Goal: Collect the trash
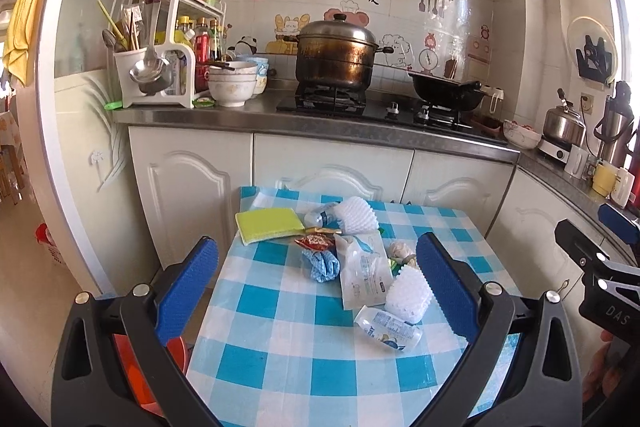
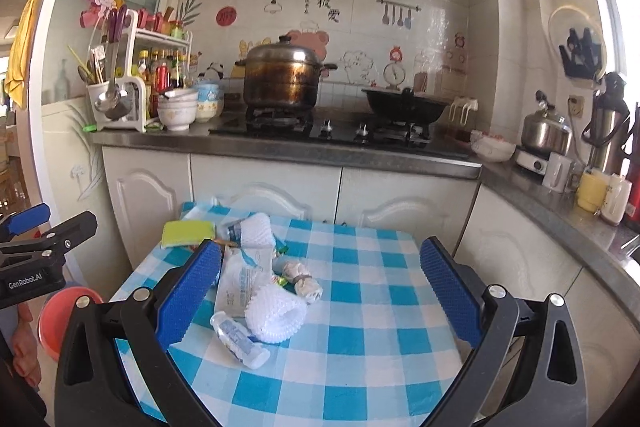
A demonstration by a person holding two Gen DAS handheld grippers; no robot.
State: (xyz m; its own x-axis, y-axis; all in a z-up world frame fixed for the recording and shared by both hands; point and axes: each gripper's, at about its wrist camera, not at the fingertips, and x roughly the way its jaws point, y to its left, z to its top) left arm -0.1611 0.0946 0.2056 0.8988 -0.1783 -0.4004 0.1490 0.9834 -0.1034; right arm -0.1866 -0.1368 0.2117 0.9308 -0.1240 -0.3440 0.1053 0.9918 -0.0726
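Trash lies on a small table with a blue-and-white checked cloth (image 1: 288, 347). There is a small plastic bottle (image 1: 387, 329) at the front, a white foam fruit net (image 1: 408, 293), a flat white pouch (image 1: 364, 269), a crumpled blue cloth (image 1: 322, 263), a red snack wrapper (image 1: 314, 241), a second foam net (image 1: 358, 213) and a yellow-green sponge (image 1: 268, 225). My left gripper (image 1: 320, 291) is open and empty above the table's front. My right gripper (image 2: 320, 295) is open and empty; the bottle (image 2: 240, 341), net (image 2: 274, 315) and pouch (image 2: 240, 283) lie by its left finger.
White cabinets and a steel counter (image 1: 320, 121) stand behind the table, with a steamer pot (image 1: 336, 55), a black wok (image 1: 446, 91), stacked bowls (image 1: 232, 83) and a utensil rack. A red basin (image 2: 66, 319) sits on the floor left of the table. A kettle (image 2: 546, 131) stands at right.
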